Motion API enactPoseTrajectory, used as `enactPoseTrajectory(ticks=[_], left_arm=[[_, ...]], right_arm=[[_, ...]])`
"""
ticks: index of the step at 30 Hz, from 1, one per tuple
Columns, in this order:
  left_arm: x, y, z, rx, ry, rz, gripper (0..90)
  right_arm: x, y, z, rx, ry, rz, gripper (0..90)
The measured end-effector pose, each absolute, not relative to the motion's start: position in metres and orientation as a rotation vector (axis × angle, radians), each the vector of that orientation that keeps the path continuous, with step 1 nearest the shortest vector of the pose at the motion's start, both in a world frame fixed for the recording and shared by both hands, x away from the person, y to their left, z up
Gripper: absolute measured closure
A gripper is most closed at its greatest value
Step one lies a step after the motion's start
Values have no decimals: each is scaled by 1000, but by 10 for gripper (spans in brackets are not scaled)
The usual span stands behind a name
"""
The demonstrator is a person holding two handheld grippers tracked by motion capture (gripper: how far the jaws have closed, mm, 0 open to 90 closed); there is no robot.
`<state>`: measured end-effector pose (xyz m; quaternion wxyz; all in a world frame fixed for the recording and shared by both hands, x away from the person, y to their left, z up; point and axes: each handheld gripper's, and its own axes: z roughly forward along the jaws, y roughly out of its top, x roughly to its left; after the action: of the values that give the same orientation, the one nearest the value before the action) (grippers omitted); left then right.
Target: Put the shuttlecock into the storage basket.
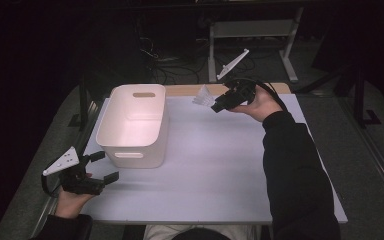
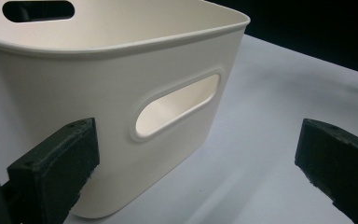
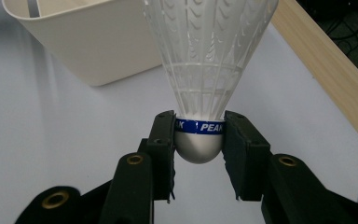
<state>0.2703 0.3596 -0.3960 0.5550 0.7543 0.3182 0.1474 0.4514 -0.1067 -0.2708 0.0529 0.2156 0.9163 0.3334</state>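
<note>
The right gripper (image 3: 199, 135) holds a white shuttlecock (image 3: 205, 70), its jaws clamped on the rounded silver cork at the blue band. In the high view it sits near the table's (image 1: 220, 165) far edge, right of a white bin (image 1: 135, 125); whether the shuttlecock touches the surface there is hard to tell. The bin stands at the table's left side, toward the far left corner. The left gripper (image 1: 100, 167) waits at the near left corner, jaws spread wide and holding nothing, pointing at the bin's near wall beside its handle slot (image 2: 177, 105).
</note>
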Motion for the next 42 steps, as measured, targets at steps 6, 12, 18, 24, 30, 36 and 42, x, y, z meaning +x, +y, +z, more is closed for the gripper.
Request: enactPoseTrajectory(ticks=[6, 12, 18, 24, 30, 36, 42], left_arm=[[270, 360, -396, 1784, 749, 348, 0], [270, 360, -396, 1784, 749, 348, 0], [270, 360, -396, 1783, 749, 348, 0], [270, 360, -396, 1784, 747, 347, 0], [270, 360, -396, 1783, 748, 346, 0], [270, 360, -396, 1783, 748, 347, 0], [270, 360, -396, 1782, 748, 346, 0]], right_arm=[[450, -98, -265, 618, 2787, 1021, 641], [448, -86, -261, 578, 2802, 1018, 640], [447, -75, -256, 538, 2808, 1025, 640], [445, -65, -252, 501, 2813, 1026, 640], [444, -56, -248, 467, 2818, 1023, 640], [443, -48, -242, 438, 2817, 1032, 640], [442, -38, -241, 406, 2827, 1023, 640]])
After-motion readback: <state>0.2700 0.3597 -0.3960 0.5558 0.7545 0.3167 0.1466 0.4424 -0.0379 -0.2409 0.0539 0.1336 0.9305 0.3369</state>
